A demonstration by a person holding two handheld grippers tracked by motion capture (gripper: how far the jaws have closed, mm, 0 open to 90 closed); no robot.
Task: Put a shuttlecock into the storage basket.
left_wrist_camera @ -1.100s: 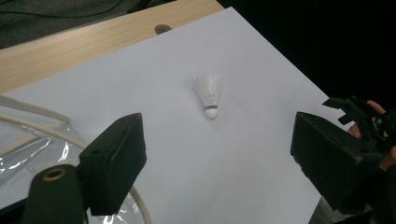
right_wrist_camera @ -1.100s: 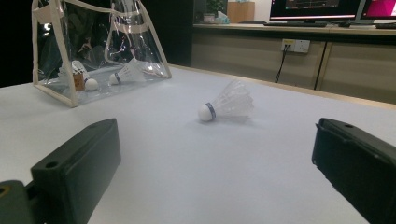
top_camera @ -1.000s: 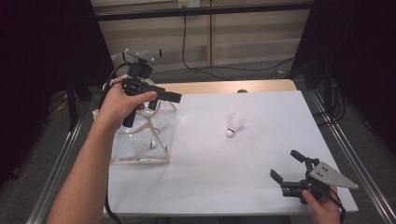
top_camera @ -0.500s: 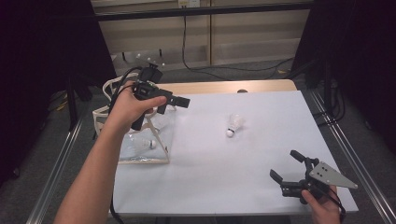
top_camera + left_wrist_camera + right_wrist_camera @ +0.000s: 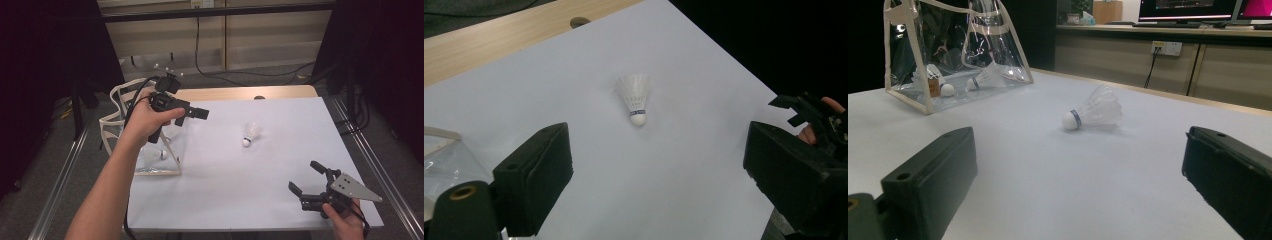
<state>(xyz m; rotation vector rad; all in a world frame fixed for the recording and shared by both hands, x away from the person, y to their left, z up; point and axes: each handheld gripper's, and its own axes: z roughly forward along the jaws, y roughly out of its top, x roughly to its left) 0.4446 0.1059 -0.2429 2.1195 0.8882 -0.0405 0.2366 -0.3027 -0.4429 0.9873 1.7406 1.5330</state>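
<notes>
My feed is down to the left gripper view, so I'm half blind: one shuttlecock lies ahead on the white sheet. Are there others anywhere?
Observer: Yes, the right gripper view shows two more shuttlecocks inside the clear bag at the table's left edge.
Operator: Is the bag standing?
Observer: It stands upright, handles up, mouth open at the top.
Operator: Where is the right gripper?
Observer: The right gripper sits low at the near right corner, jaws open and empty, facing the loose shuttlecock.
</notes>
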